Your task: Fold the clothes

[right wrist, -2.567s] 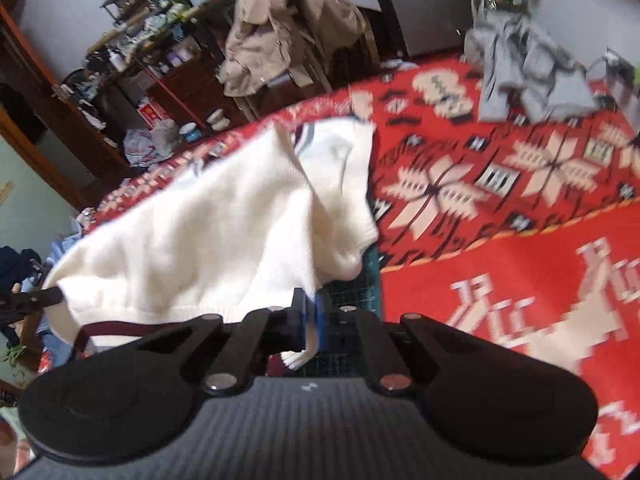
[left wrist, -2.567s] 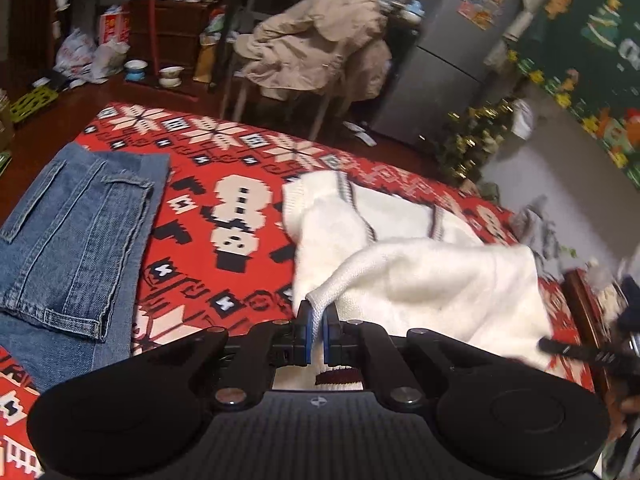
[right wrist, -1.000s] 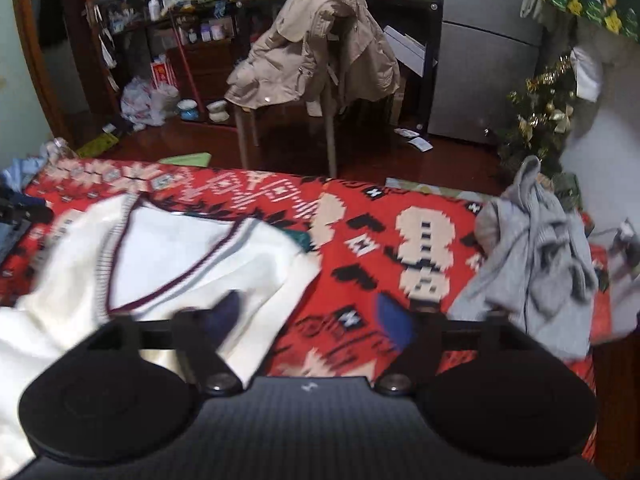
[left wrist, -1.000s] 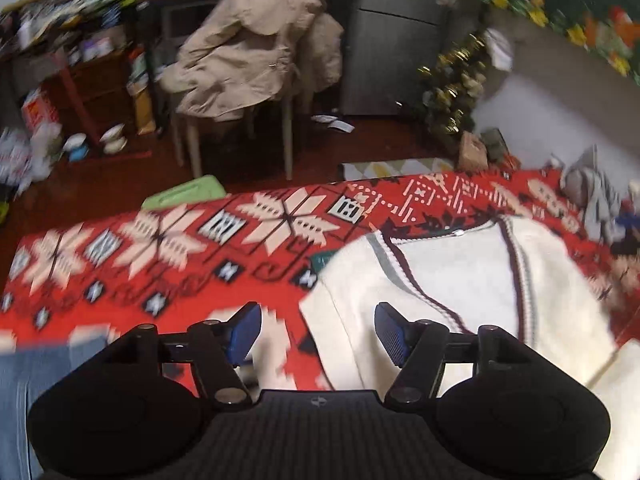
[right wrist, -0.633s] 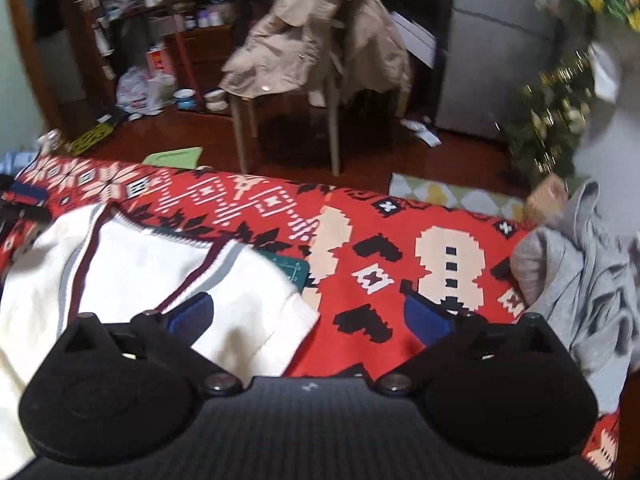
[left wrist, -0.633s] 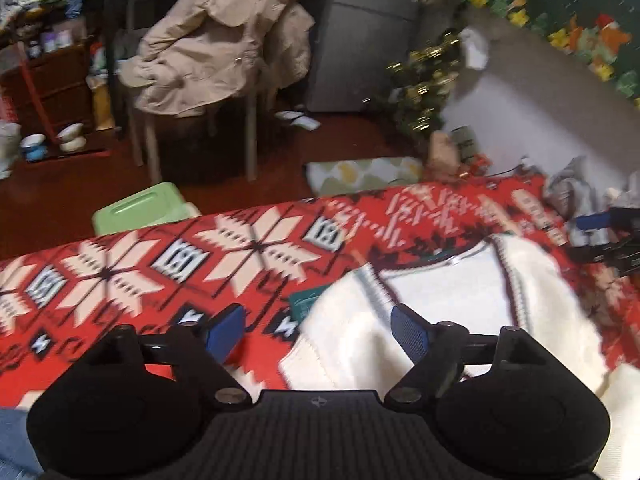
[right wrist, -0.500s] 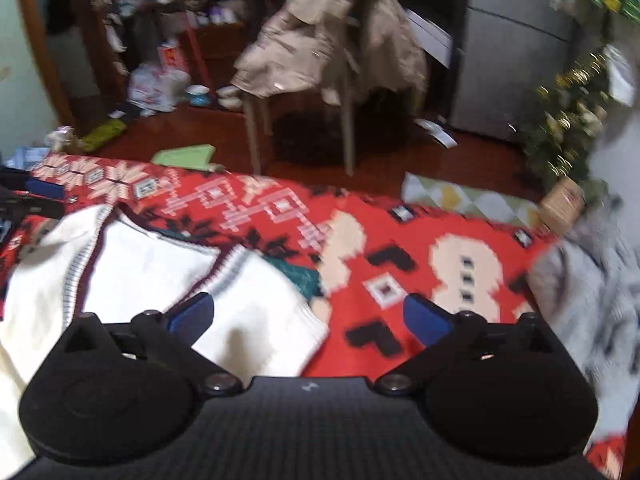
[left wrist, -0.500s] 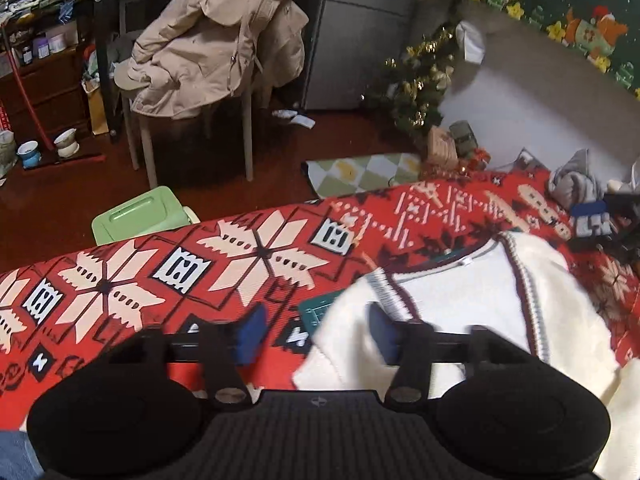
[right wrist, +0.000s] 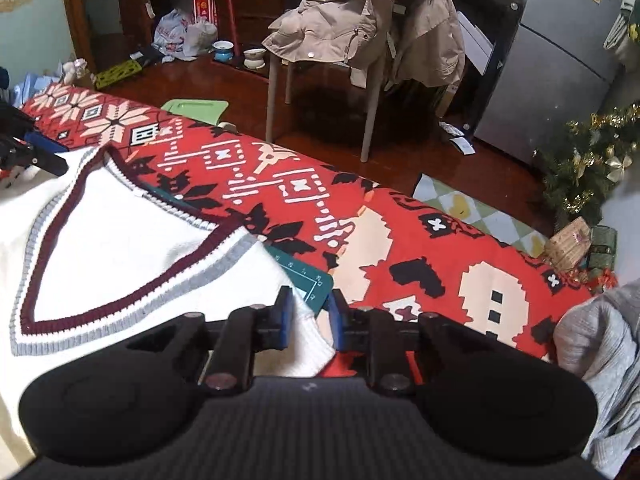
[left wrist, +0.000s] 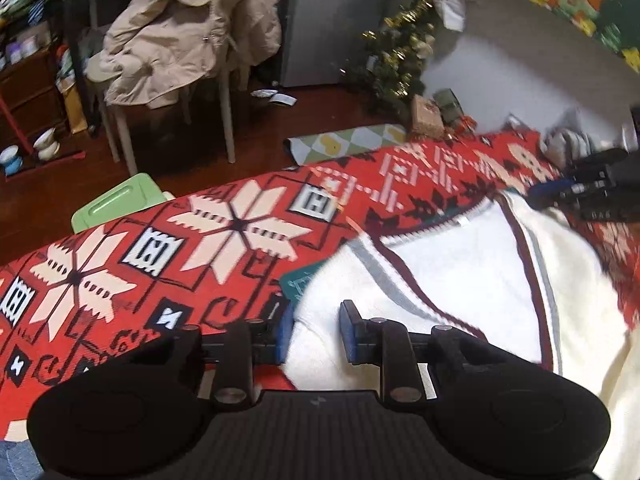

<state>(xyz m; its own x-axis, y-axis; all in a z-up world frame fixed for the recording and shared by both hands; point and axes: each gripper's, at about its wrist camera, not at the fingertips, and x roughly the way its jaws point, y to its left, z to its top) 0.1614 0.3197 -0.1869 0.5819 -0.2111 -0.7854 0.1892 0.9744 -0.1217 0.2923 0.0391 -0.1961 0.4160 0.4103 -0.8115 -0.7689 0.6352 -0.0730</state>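
A white V-neck sweater point(right wrist: 120, 248) with maroon and grey trim is lying spread on the worktop, which is wearing a red patterned cloth point(right wrist: 360, 248) of snowflakes and blocky figures; a corner of a green cutting mat point(right wrist: 308, 274) is peeking out from under the sweater's shoulder; the left gripper point(left wrist: 314, 330) is sitting at one shoulder corner of the sweater, its jaws having just been closing, with the white knit lying between the blue pads, though a gap is showing on the right-hand pad's side, so I cannot tell whether the cloth is being pinched; the right gripper point(right wrist: 308, 316) is sitting at the opposite shoulder corner, its jaws likewise having just been closing, the ribbed edge of the sweater lying between them and not visibly being squeezed; a grey garment point(right wrist: 600, 344) is lying crumpled at the worktop's right end; beyond the worktop, a beige coat point(right wrist: 372, 20) is hanging over a chair, and a small decorated tree point(left wrist: 396, 60) is standing near the wall.
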